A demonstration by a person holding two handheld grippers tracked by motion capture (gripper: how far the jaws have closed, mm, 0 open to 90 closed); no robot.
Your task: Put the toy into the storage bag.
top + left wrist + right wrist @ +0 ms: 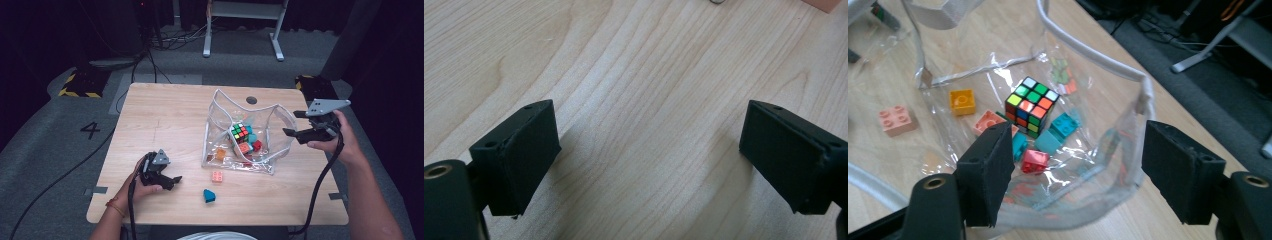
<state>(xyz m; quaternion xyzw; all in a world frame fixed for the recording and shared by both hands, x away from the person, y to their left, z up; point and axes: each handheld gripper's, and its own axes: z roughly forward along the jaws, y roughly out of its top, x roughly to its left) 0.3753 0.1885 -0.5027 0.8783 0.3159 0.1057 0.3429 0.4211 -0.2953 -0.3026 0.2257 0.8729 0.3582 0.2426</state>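
A clear plastic bag [220,107] stands open in the middle of the wooden table [165,115]. Inside lie a Rubik's cube [240,132] [1032,105], a yellow brick [962,101], a red brick [1034,161] and teal bricks [1058,132]. A pink brick [217,176] [896,120] and a teal piece [209,195] lie on the table in front of the bag. My right gripper [294,123] [1078,160] is open, hovering at the bag's right rim. My left gripper [172,182] [649,145] is open low over bare wood, left of the pink brick.
A round dark grommet [251,100] sits in the table behind the bag. A white desk frame [245,25] and cables lie on the floor beyond the table. A yellow-black marked block [80,82] stands on the floor at the far left.
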